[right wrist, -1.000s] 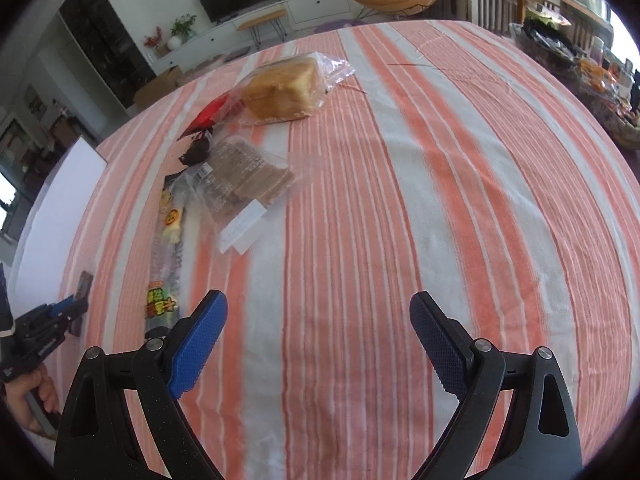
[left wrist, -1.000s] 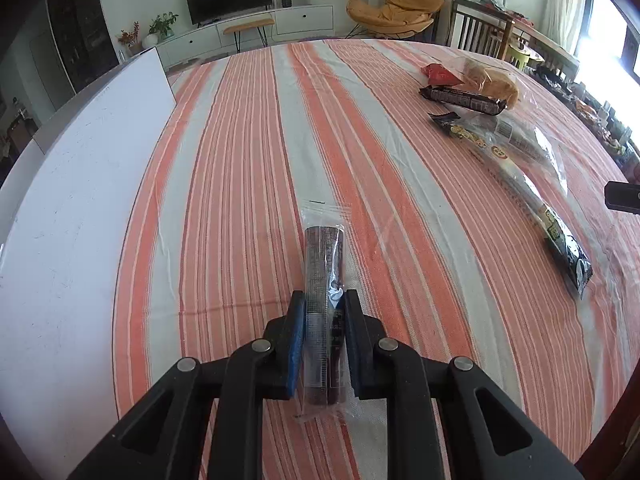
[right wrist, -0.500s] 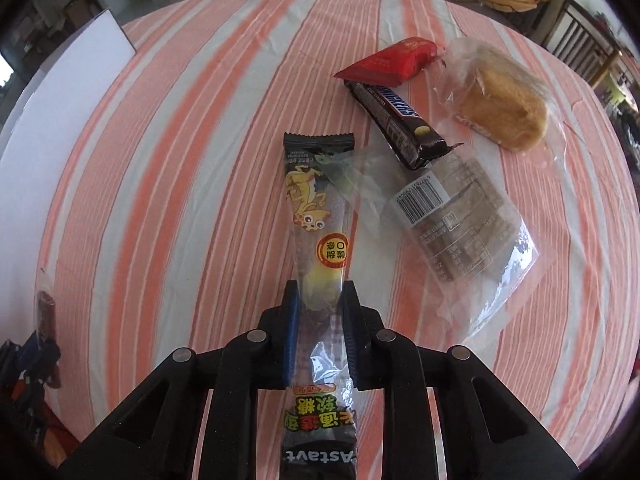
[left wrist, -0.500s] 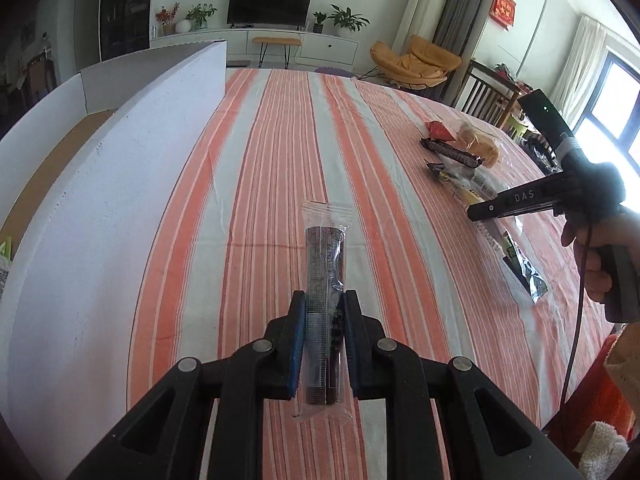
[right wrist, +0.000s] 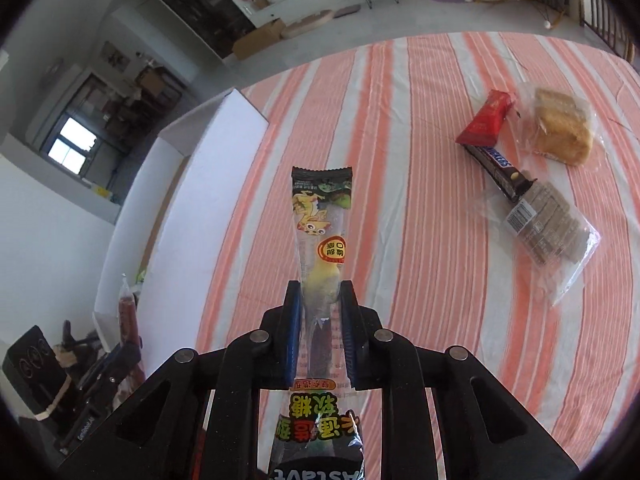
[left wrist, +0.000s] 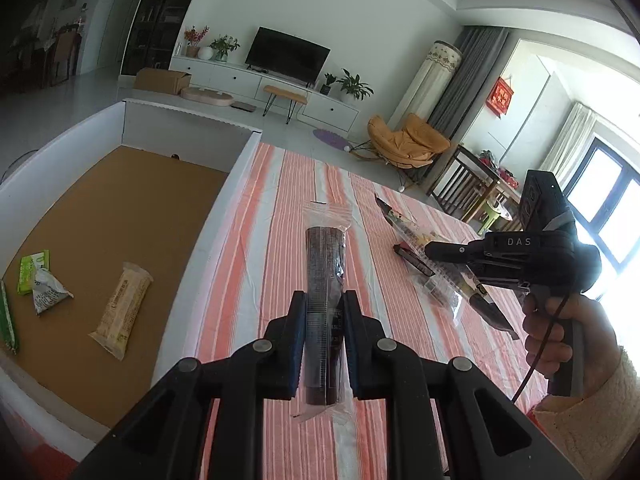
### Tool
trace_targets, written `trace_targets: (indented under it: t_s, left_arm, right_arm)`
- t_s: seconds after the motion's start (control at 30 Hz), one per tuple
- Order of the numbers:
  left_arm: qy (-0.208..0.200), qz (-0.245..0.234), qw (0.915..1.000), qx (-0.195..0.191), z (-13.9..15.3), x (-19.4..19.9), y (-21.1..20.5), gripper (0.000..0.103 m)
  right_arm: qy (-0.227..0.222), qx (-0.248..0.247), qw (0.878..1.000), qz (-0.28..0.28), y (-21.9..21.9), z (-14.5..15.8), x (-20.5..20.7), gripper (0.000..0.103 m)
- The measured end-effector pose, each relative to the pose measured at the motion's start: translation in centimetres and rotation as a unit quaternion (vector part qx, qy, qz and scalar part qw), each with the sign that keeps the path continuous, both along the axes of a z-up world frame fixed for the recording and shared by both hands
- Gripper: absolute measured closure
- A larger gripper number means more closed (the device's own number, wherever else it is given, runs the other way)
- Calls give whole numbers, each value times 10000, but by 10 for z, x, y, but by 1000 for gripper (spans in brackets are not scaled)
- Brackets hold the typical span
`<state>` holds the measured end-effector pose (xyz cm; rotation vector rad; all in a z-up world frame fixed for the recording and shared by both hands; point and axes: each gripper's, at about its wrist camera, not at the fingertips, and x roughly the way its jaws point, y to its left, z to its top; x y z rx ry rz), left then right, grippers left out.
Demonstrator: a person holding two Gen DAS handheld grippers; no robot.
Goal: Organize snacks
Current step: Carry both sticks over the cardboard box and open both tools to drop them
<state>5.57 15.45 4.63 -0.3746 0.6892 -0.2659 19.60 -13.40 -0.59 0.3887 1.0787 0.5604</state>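
A: From the left wrist, what's held?

B: The left gripper [left wrist: 323,332] is clamped on a dark brown snack stick in a clear plastic wrapper [left wrist: 325,276], its long axis running straight out along the fingers, lifted above the orange-and-white striped counter [left wrist: 248,280]. The white-walled box with a brown cardboard floor [left wrist: 120,220] lies to the left of that stick, just beside it, already holding a pale yellow bar packet [left wrist: 120,310] and green packets [left wrist: 30,272]. I'd judge a leftward swing over the wall is all the drop needs.

A: And the right wrist?

B: The right gripper [right wrist: 320,312] is closed around a long clear gummy-candy sachet with a black printed top [right wrist: 322,224], also pointing forward. The box's white wall [right wrist: 224,152] sits to its left, well apart; the left gripper is nearer the box. A red packet [right wrist: 486,118], a brown Snickers bar [right wrist: 500,170], a bagged yellow cake [right wrist: 562,128] and bagged brown biscuits [right wrist: 548,224] remain on the counter to the right.
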Motion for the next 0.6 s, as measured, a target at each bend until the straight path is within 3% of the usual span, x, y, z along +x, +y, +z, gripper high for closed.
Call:
trace_targets:
  t_s: [0.17, 0.3, 0.33, 0.4, 0.43, 0.47, 0.53, 0.6]
  left_arm:
    - [57, 851, 9952, 489, 16, 6, 78, 86]
    - [360, 1531, 9821, 1034, 5, 11, 133, 85]
    - [456, 1701, 9777, 1146, -1, 12, 145, 80]
    - [627, 1952, 9704, 1279, -12, 6, 164, 59]
    - [649, 2081, 9672, 1307, -14, 2, 171, 42]
    - [614, 2240, 9638, 1312, -16, -5, 175, 31]
    - [477, 2417, 9611, 1249, -17, -16, 179, 23]
    - [386, 2420, 9626, 1157, -16, -20, 171, 23]
  right_arm:
    - [-230, 733, 9940, 782, 107, 49, 2, 84]
    - [-489, 806, 9875, 1260, 200, 50, 1, 83]
    - [-539, 877, 9854, 1354, 218, 47, 2, 77]
    - [-797, 668, 9853, 1358, 238, 42, 4, 55]
    - [-941, 559, 9854, 1308, 241, 42, 3, 55]
    - [-1047, 547, 9845, 1298, 238, 42, 2, 55]
    - [-1293, 529, 9819, 1280, 221, 43, -2, 55]
    - [-1754, 65, 9776, 1165, 198, 43, -8, 46]
